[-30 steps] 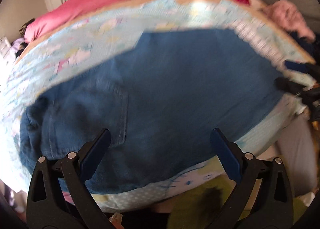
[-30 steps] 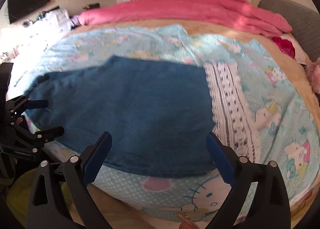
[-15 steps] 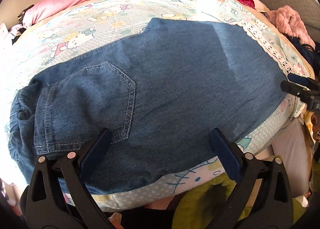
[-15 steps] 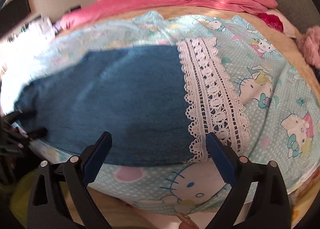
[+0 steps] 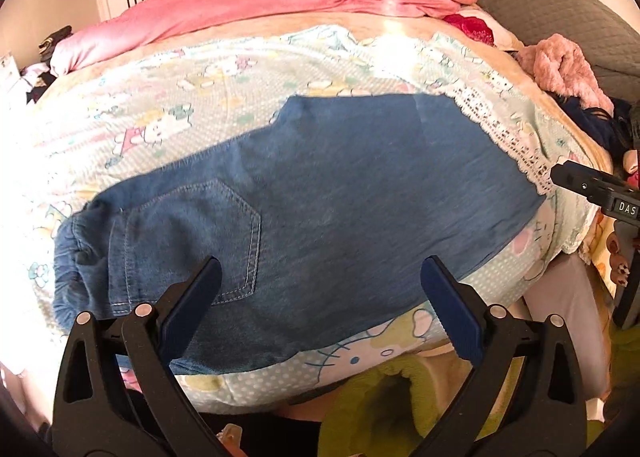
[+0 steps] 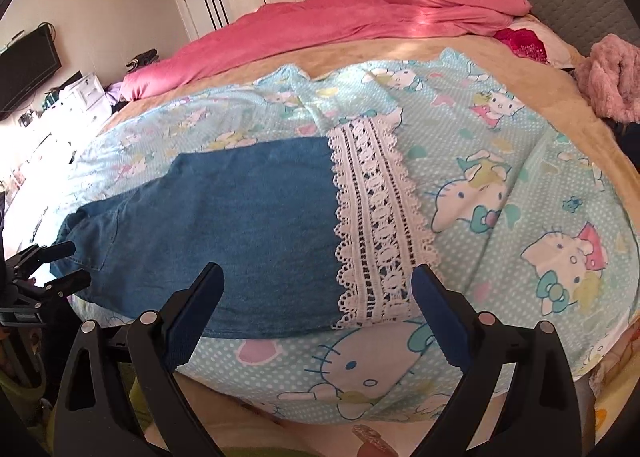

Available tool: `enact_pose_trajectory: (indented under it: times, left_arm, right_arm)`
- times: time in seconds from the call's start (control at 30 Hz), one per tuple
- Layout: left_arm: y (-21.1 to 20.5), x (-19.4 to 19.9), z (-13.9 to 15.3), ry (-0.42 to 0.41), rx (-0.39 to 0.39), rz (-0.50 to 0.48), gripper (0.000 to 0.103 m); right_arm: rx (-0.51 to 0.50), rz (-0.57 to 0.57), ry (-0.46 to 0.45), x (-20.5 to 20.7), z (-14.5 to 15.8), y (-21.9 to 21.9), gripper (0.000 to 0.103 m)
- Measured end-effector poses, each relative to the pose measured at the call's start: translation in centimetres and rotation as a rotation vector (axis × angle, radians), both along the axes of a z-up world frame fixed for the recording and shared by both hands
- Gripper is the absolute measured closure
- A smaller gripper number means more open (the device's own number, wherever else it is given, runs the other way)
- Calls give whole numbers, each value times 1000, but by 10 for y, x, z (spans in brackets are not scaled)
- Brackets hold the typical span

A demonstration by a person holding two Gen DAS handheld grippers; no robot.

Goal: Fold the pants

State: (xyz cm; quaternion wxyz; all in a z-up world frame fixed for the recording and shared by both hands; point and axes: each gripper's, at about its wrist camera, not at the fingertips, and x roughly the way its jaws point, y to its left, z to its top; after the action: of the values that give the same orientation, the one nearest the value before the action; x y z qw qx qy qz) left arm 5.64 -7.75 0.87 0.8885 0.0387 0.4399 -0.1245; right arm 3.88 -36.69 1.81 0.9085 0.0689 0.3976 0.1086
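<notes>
Blue denim pants lie flat and folded on a light blue cartoon-print sheet on the bed, waistband and back pocket to the left. They also show in the right wrist view, ending at a white lace strip. My left gripper is open and empty, above the pants' near edge. My right gripper is open and empty, above the pants' right end and the lace. Each gripper shows at the other view's edge: the right one, the left one.
A pink blanket lies across the far side of the bed. A pink fluffy garment and dark clothes lie at the right, by a grey headboard. Wardrobes and a TV stand beyond. Green fabric lies below the bed's near edge.
Both grippers have drawn back and up from the pants, staying open. The right gripper has swung right toward the lace strip. The pants lie unmoved.
</notes>
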Motion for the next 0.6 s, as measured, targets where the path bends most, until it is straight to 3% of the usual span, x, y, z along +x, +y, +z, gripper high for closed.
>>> enact_pose_trajectory:
  times: [0.6]
  left_arm:
    - [-20,-5,23,-39,-11,-34,10]
  right_arm:
    - [10,-35,-87,-13,25,-18,8]
